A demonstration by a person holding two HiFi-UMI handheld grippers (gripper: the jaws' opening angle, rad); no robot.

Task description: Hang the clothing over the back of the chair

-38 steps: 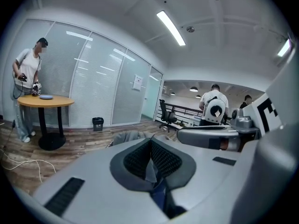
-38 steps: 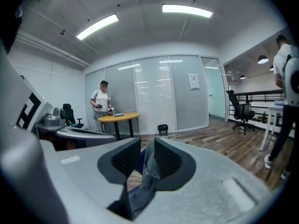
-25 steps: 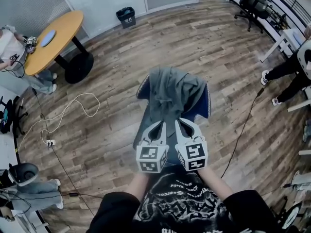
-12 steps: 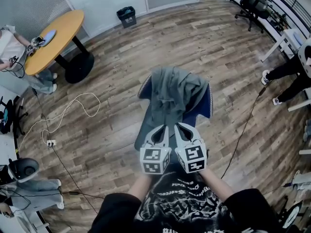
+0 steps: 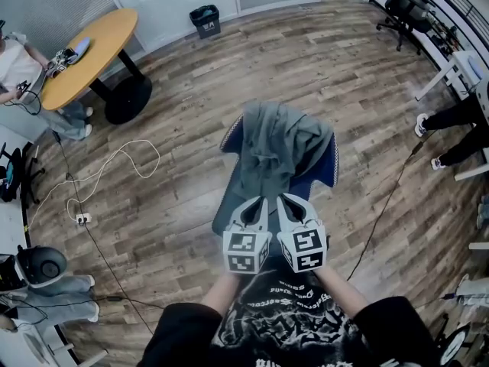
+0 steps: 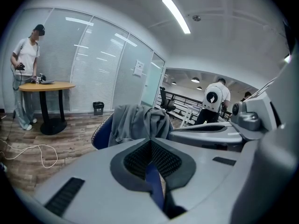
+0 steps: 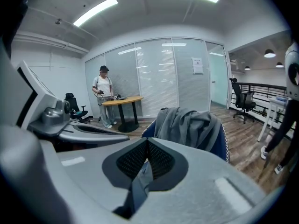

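Clothing: a grey garment [image 5: 279,140] is draped over the back of the blue chair [image 5: 326,167]. Its bulk is bunched on top of the backrest, and one length trails down over the chair's seat.
Left gripper: the left gripper [image 5: 257,202] is held at the near edge of the chair's seat, away from the backrest. Its jaws are pressed together and no cloth is seen clamped in them.
Right gripper: the right gripper [image 5: 285,199] is held at the same edge of the chair. Its jaws are likewise closed tight, with nothing seen gripped.
Slot behind the pads: a bluish sliver is seen there on each gripper; what it is cannot be told.
Done: the hanging is judged essentially accomplished, since the garment is carried by the chair's back alone.
Left: at most, the bunched folds could be evened out and the trailing length lifted off the chair's seat.
Risk: the uneven drape may be pulled toward the chair's seat by the heavier side.
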